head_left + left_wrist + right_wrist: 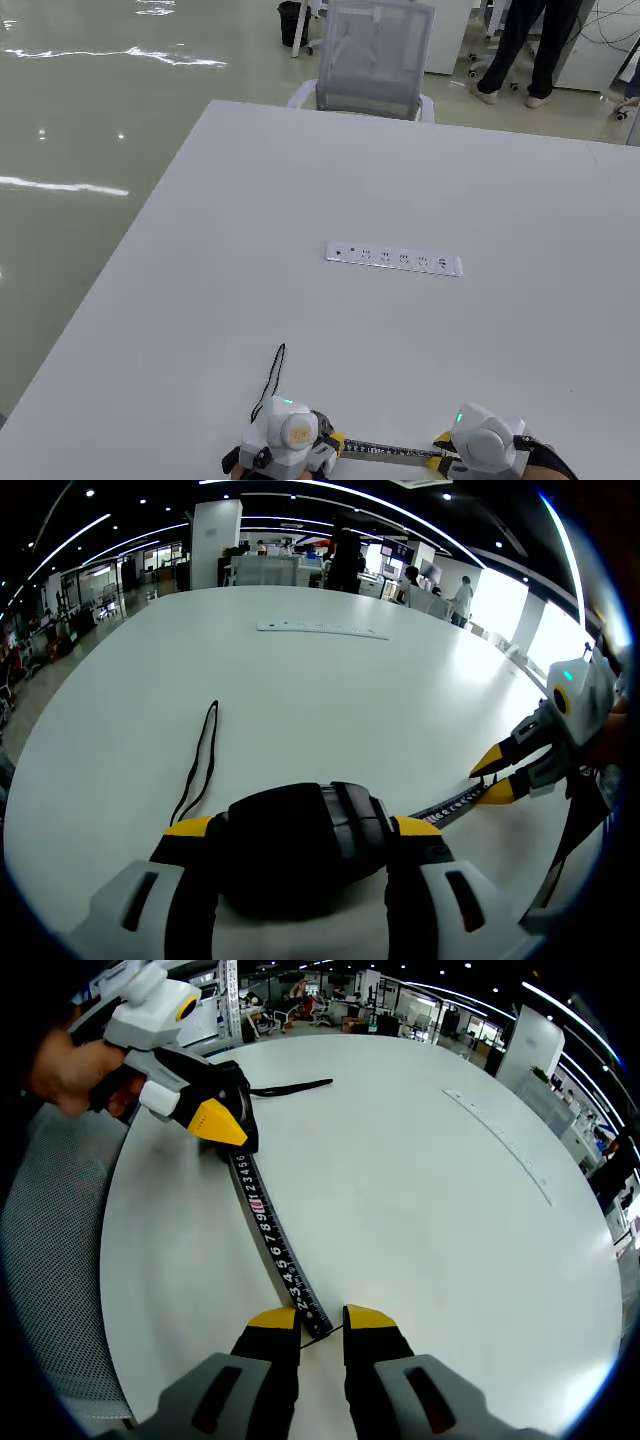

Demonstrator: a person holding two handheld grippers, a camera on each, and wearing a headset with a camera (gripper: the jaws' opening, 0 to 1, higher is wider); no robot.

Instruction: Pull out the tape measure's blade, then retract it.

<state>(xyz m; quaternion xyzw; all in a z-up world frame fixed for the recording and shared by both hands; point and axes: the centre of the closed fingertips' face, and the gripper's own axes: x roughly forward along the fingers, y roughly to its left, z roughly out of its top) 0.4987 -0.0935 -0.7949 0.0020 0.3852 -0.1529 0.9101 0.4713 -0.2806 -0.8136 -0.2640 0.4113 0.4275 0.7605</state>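
The black tape measure case sits between the yellow-tipped jaws of my left gripper, which is shut on it near the table's front edge. Its black wrist strap trails away over the white table. The blade runs out flat along the tabletop, numbers up, from the case to my right gripper, whose jaws close on the blade's end hook. In the head view the blade spans the short gap between the left gripper and the right gripper.
A white power strip lies in the middle of the table. A grey mesh chair stands at the far edge. A person stands on the floor beyond, at the back right. The table's left edge drops to glossy floor.
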